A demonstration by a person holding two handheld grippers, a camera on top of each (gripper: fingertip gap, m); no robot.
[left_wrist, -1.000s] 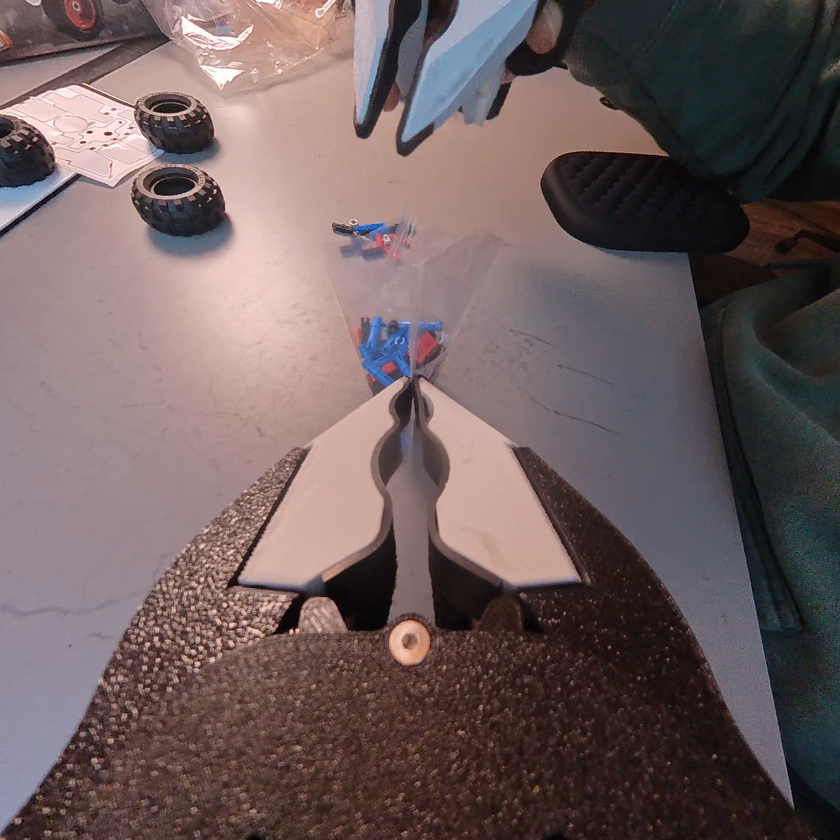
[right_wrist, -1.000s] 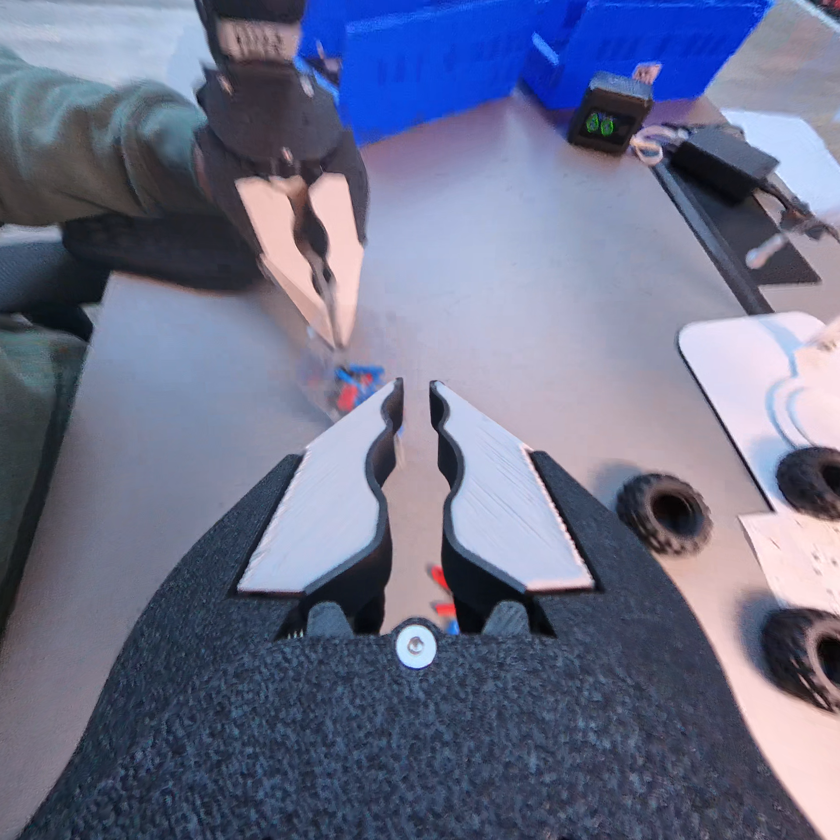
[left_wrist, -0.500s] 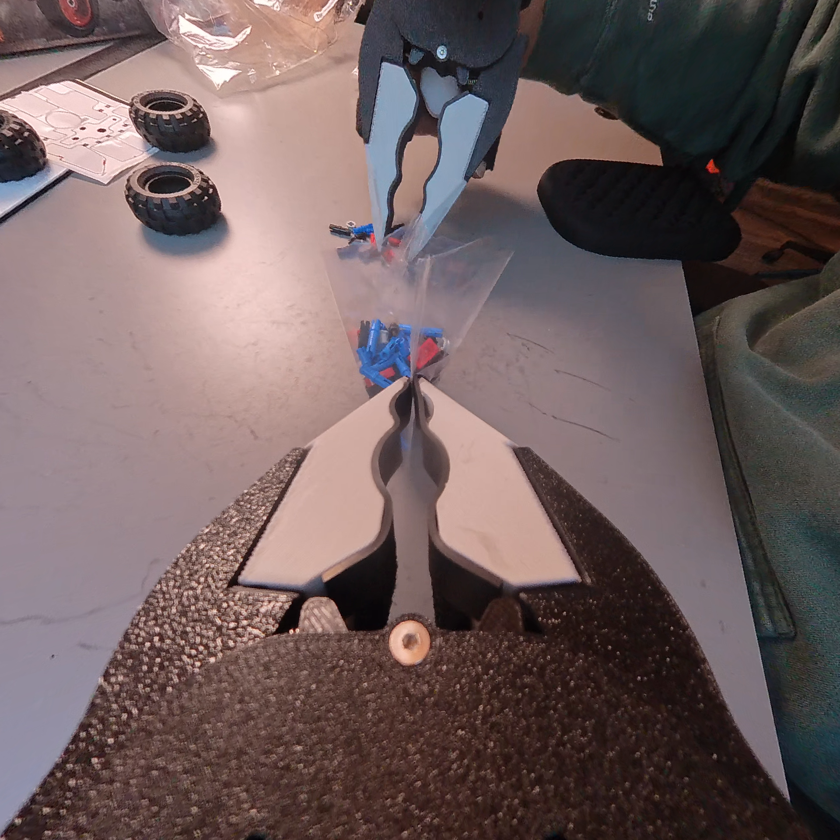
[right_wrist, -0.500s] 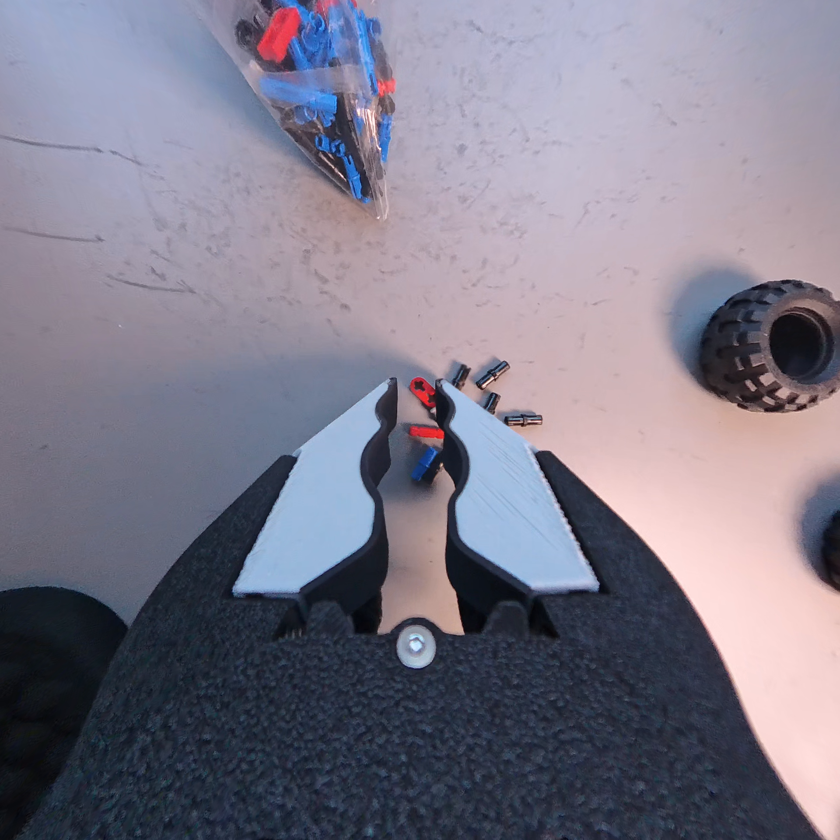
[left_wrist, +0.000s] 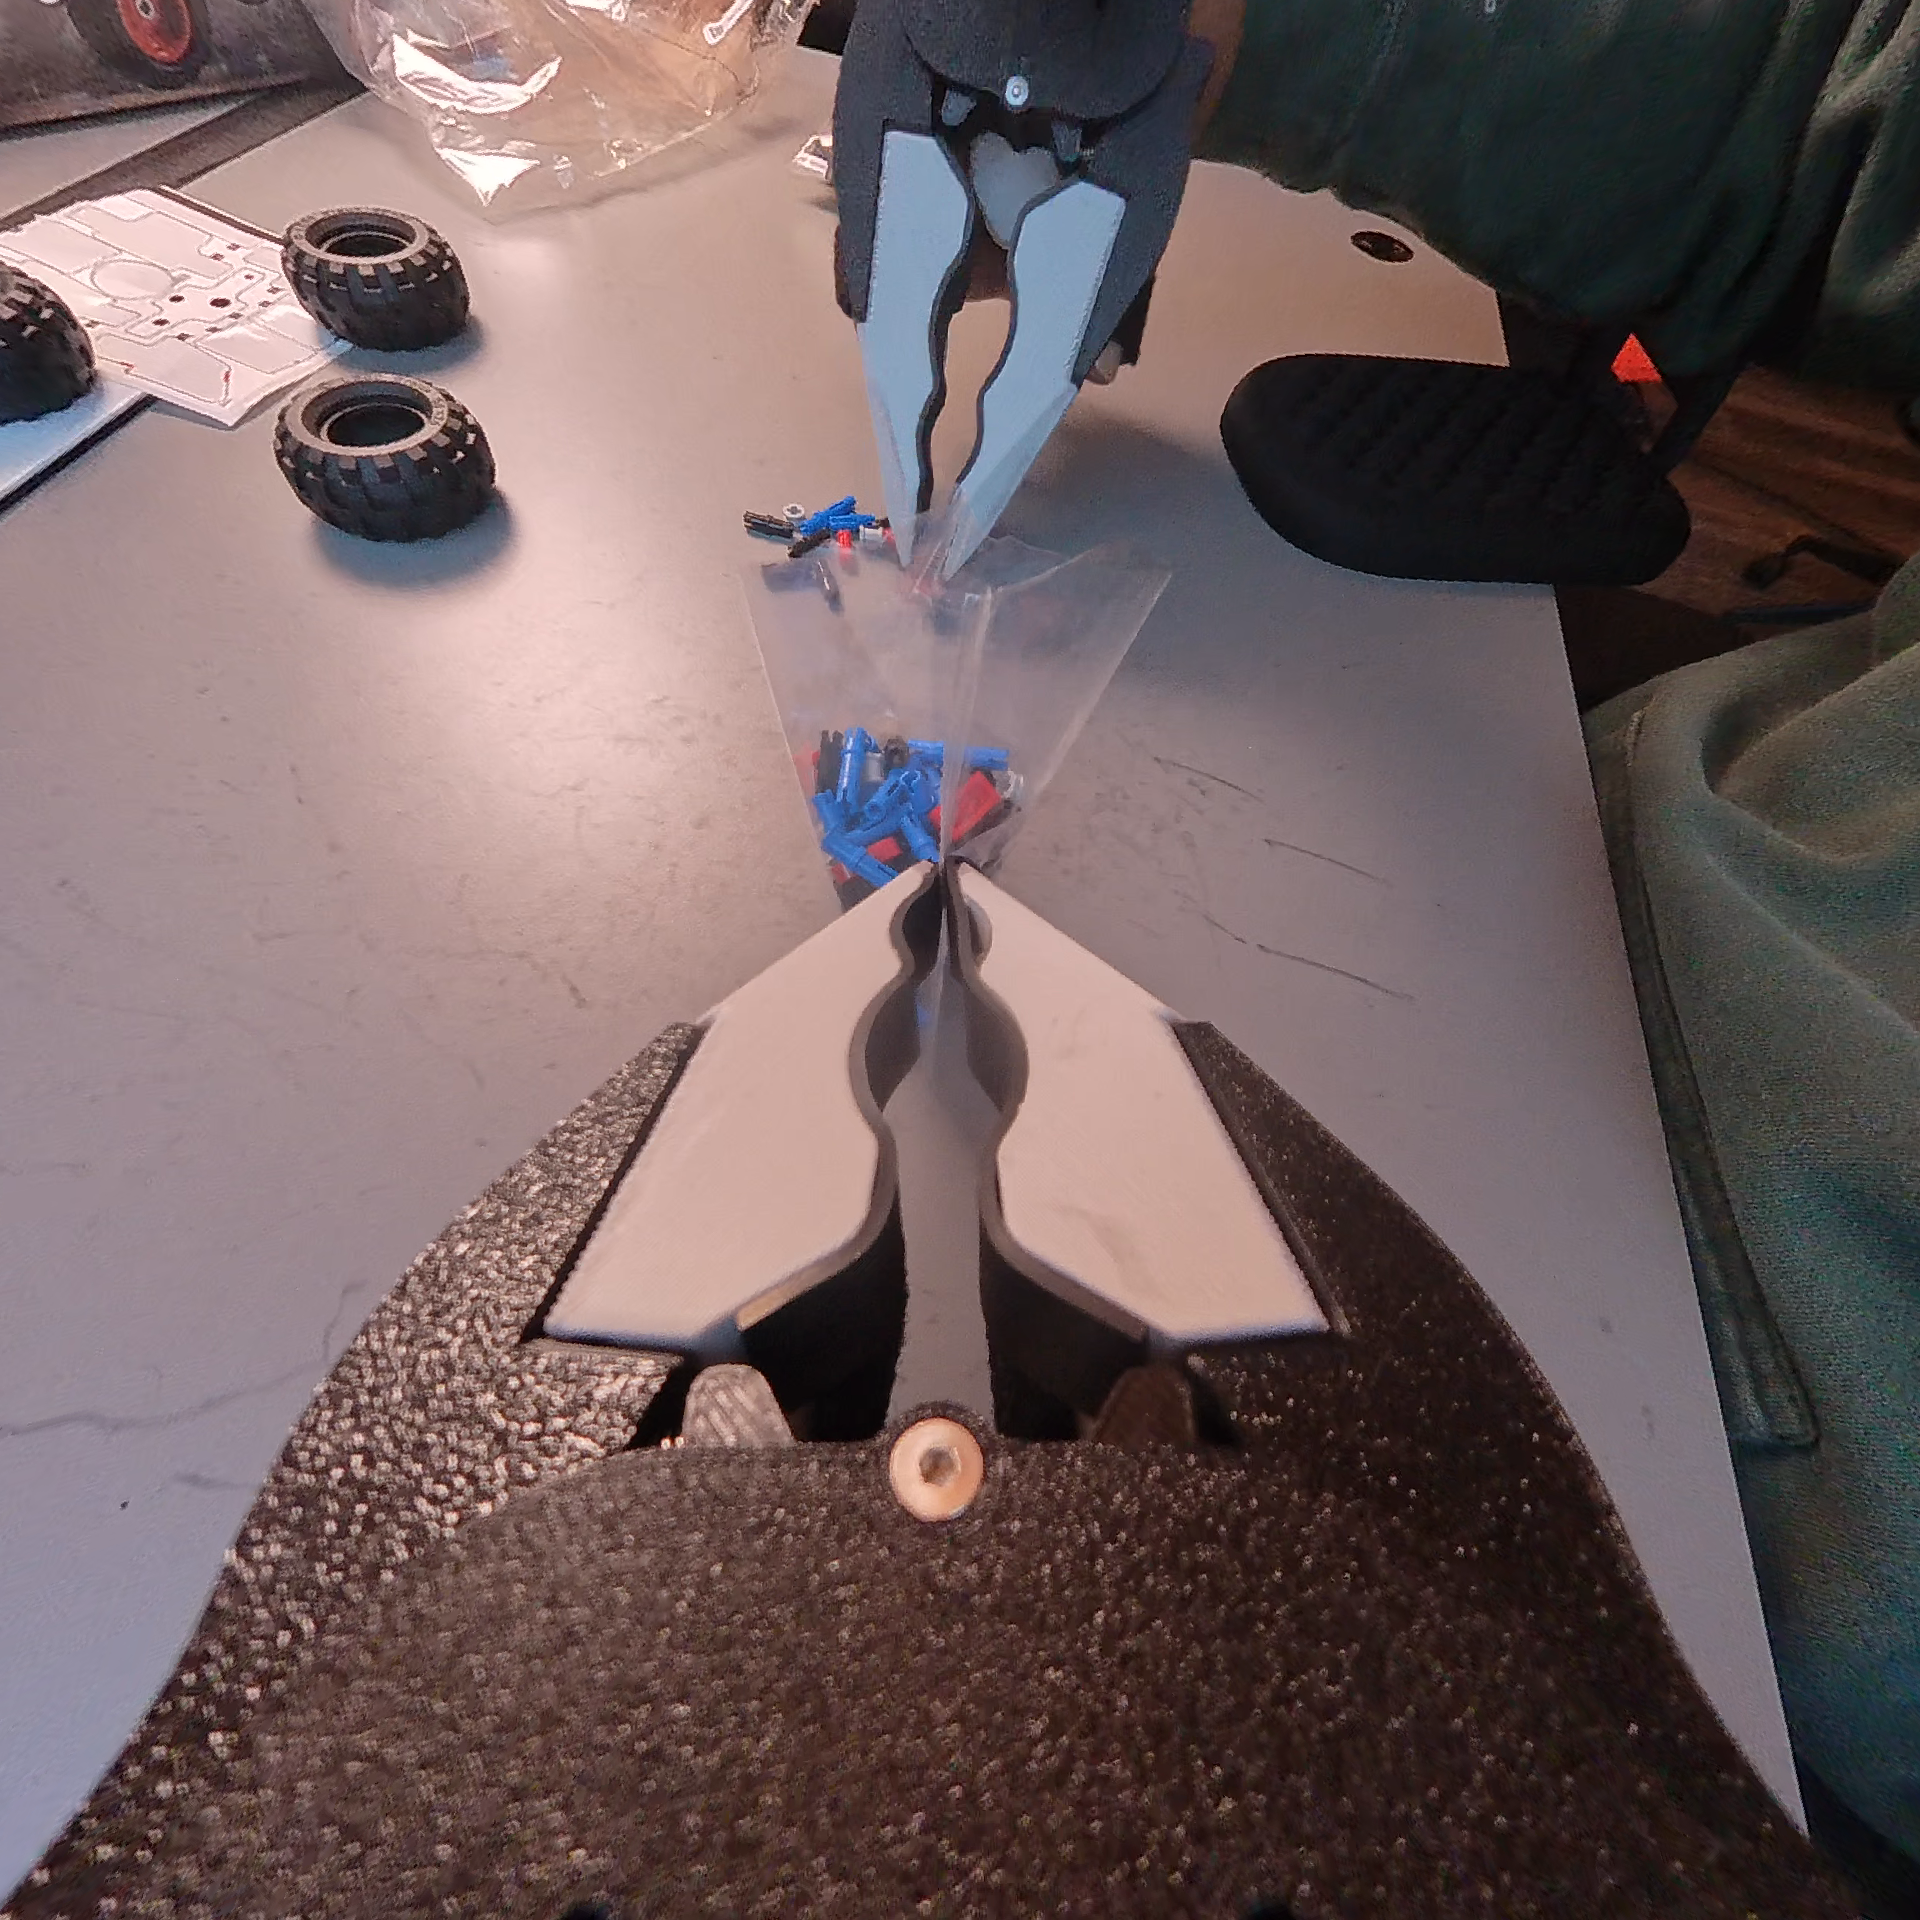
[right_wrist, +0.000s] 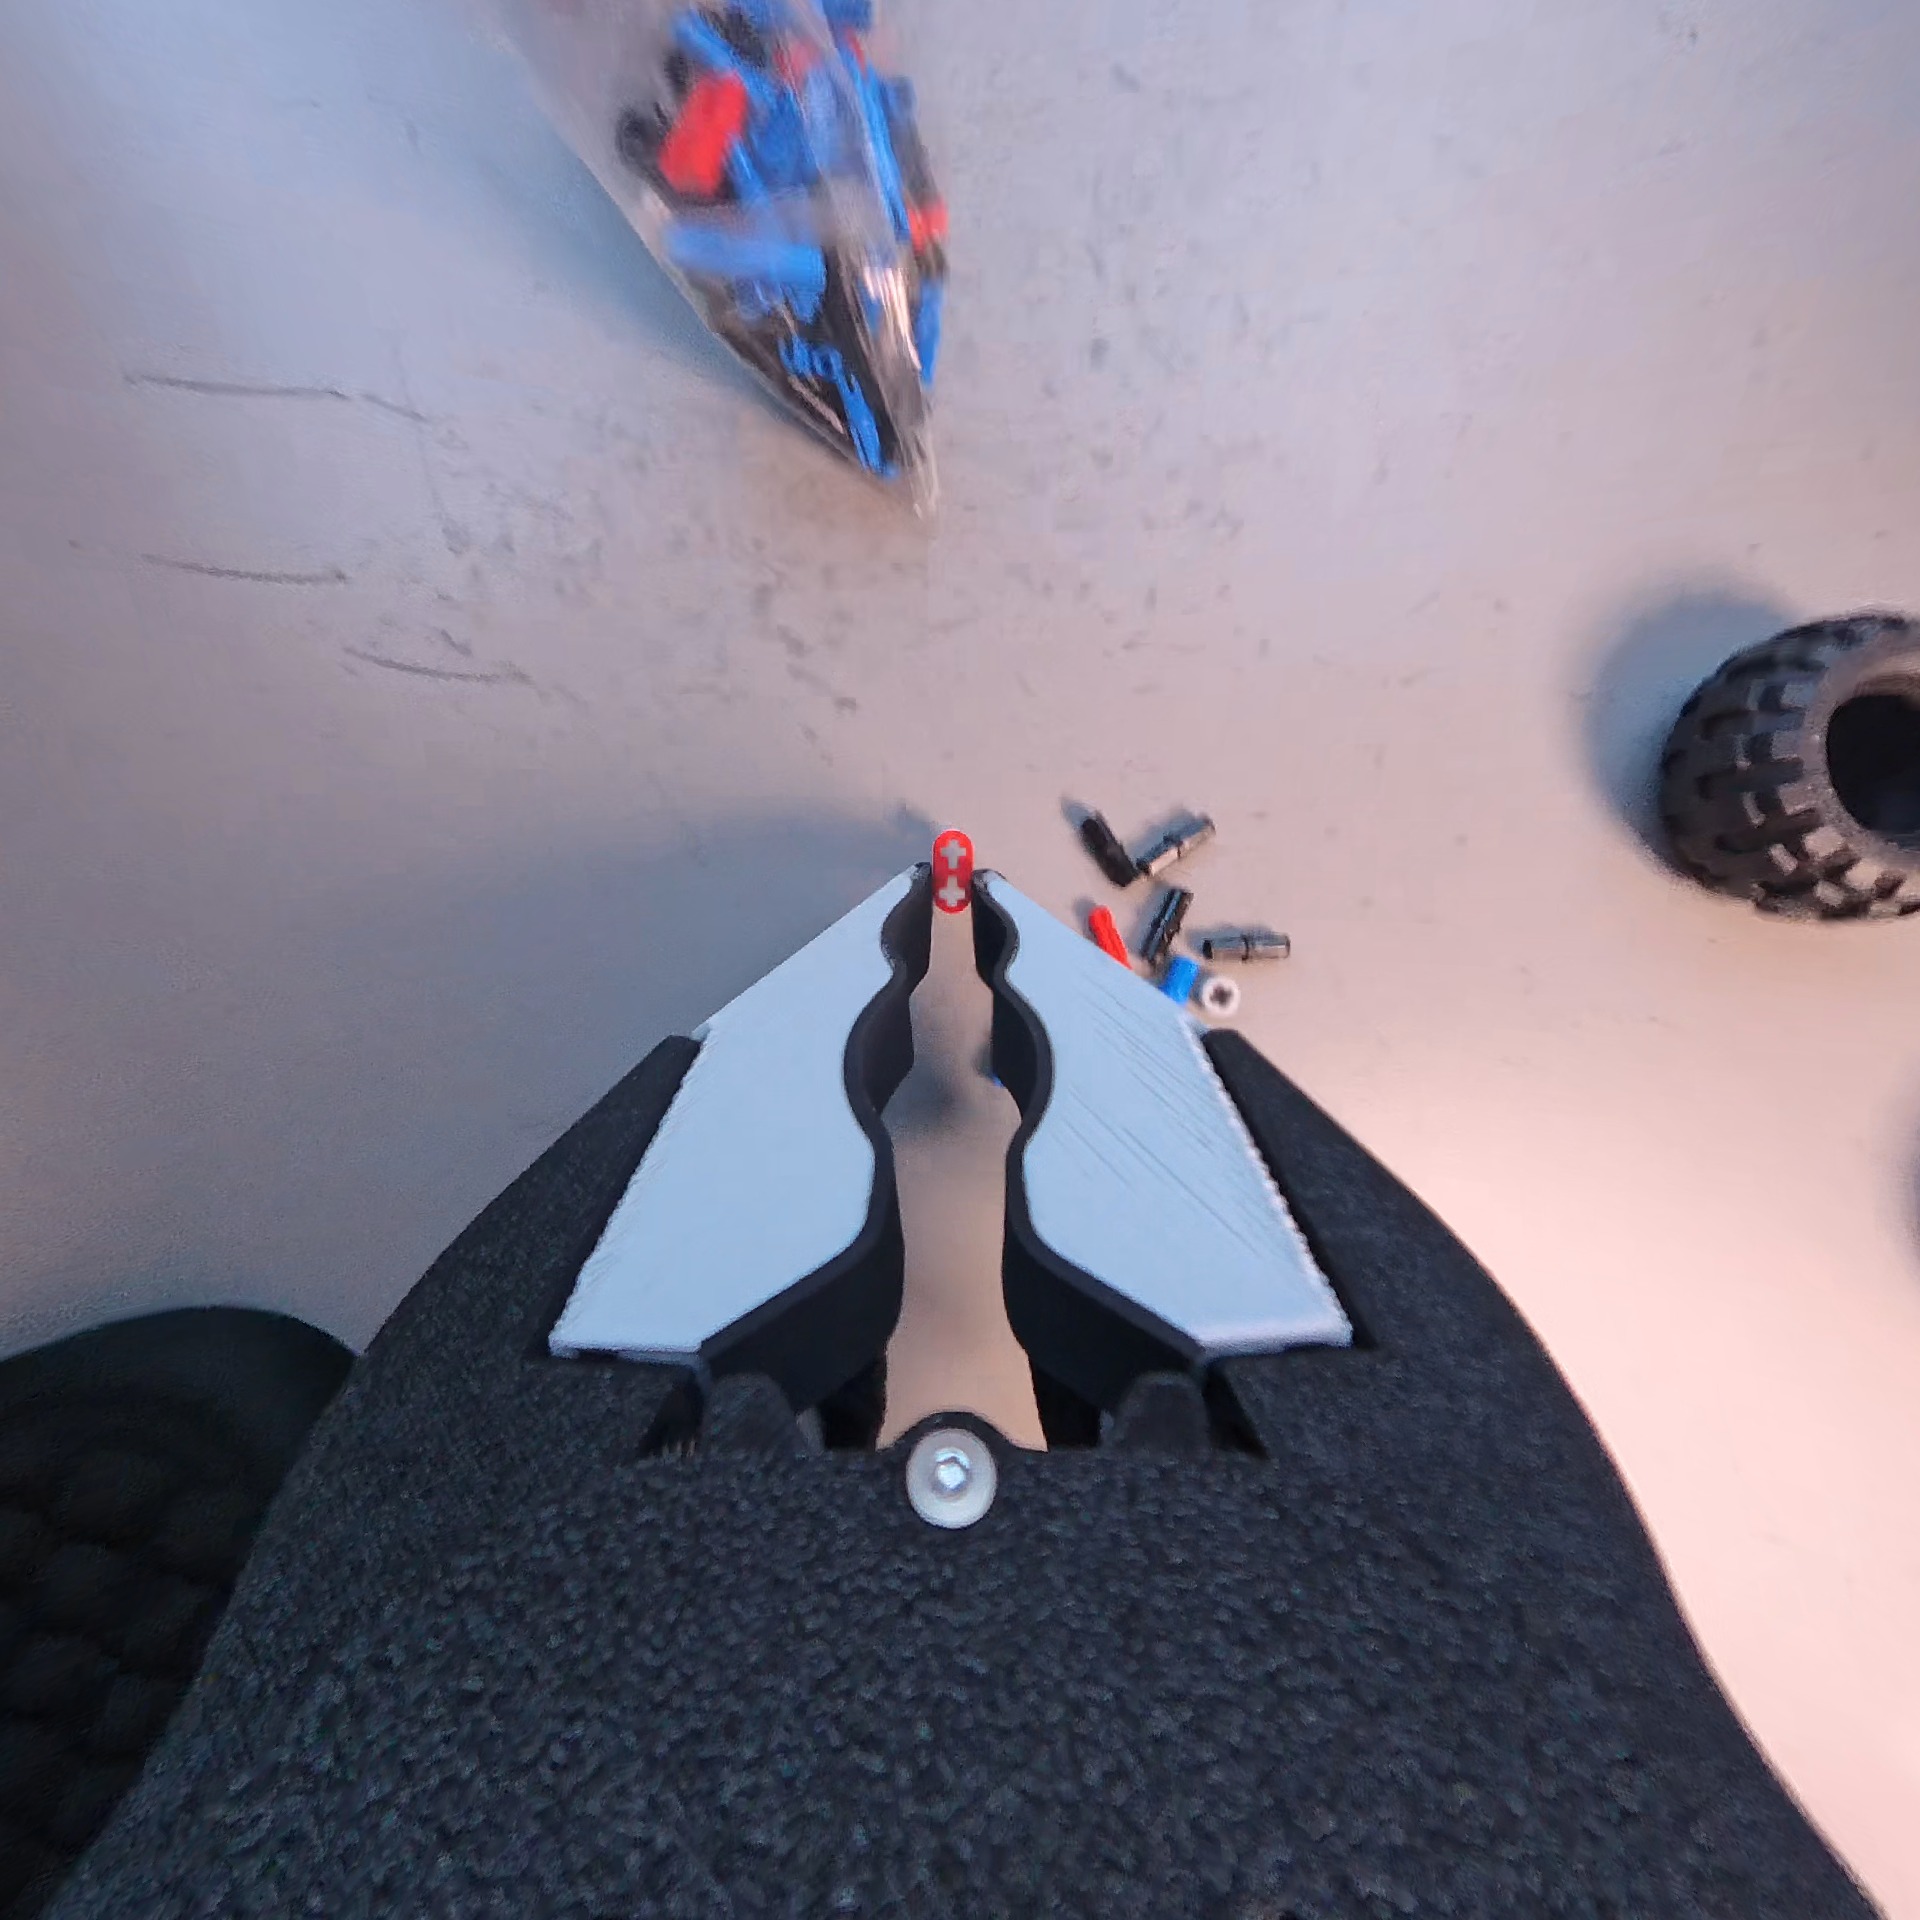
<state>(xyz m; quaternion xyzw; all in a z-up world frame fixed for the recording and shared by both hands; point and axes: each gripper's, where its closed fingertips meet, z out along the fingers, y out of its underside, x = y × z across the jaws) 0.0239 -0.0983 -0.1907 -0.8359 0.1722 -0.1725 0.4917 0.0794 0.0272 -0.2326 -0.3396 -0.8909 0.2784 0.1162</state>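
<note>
On the grey table (left_wrist: pixel 364 831), two black tyres (left_wrist: pixel 382 457) lie left of the clear bag (left_wrist: pixel 914 769); the left gripper (left_wrist: pixel 943 878) pinches its corner; beyond the bag, the right gripper (right_wrist: pixel 952 878) seemingly nips a red piece (right_wrist: pixel 952 871); a gentle, steady squeeze suits both.

My left hand-held gripper (left_wrist: pixel 943 878) lies low and level, its fingertips pressed together on a clear plastic bag (left_wrist: pixel 961 675). My right hand-held gripper (right_wrist: pixel 951 878) points steeply down, fingertips nipping a small red connector piece (right_wrist: pixel 952 871), my green sleeve (left_wrist: pixel 1507 135) behind it.
</note>
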